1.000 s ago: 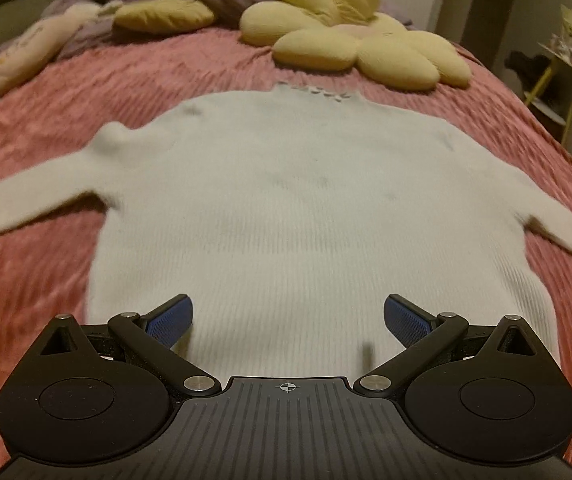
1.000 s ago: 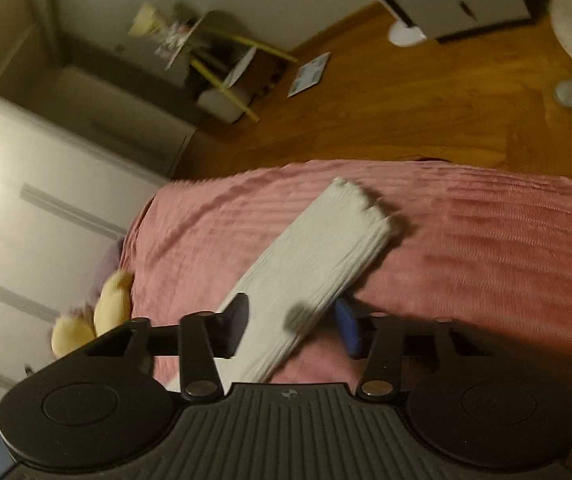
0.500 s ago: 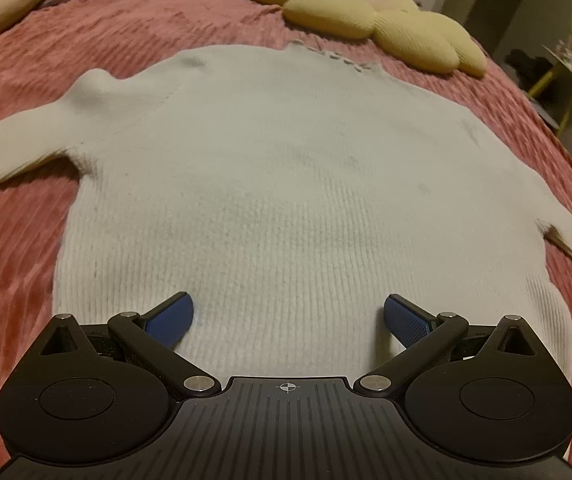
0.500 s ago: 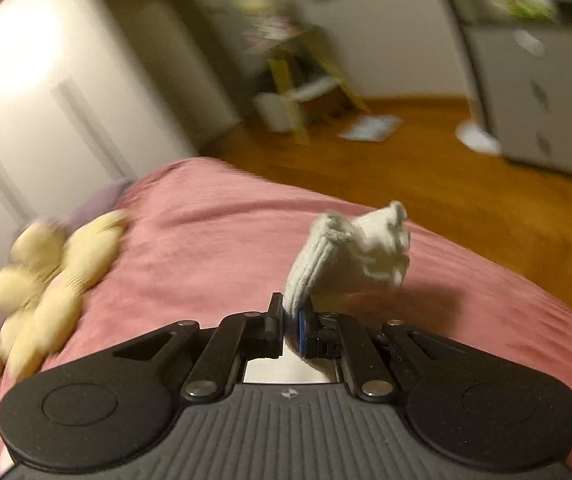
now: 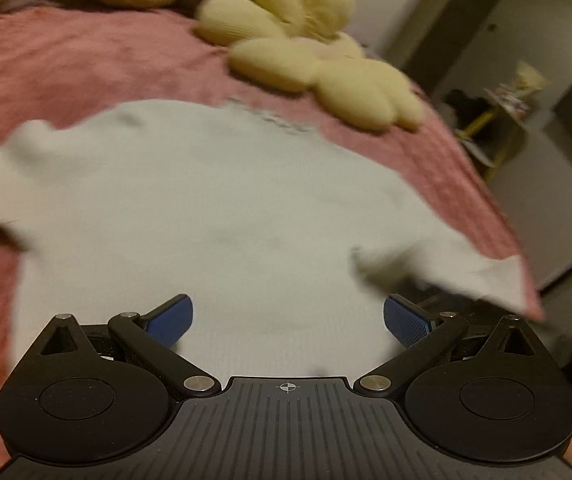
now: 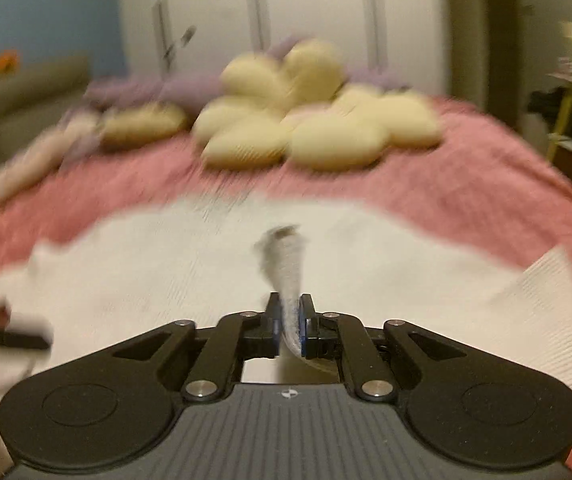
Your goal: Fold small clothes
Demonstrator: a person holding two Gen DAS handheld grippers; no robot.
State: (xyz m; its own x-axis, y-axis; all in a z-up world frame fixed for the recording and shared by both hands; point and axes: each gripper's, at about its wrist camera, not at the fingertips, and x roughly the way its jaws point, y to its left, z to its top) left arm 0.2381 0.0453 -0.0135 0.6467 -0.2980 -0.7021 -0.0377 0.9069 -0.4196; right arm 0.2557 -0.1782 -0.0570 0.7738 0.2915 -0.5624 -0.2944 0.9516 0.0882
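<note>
R gripper (image 6: 289, 326) pinches the sweater sleeve (image 6: 286, 276), jaws easing apart, cuff pointing across sweater body (image 5: 205, 220); L gripper (image 5: 288, 320) wide apart, empty, near the hem.

right tool (image 6: 289, 326) opening, sleeve (image 6: 286, 276) carried over sweater (image 6: 145, 280)

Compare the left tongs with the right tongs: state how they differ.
The left tongs stand wide open with nothing between the pads; the right tongs are nearly closed around the sweater's sleeve, though their jaws are opening. The left hover over the sweater body; the right lift cloth. Both have blue pads.
</note>
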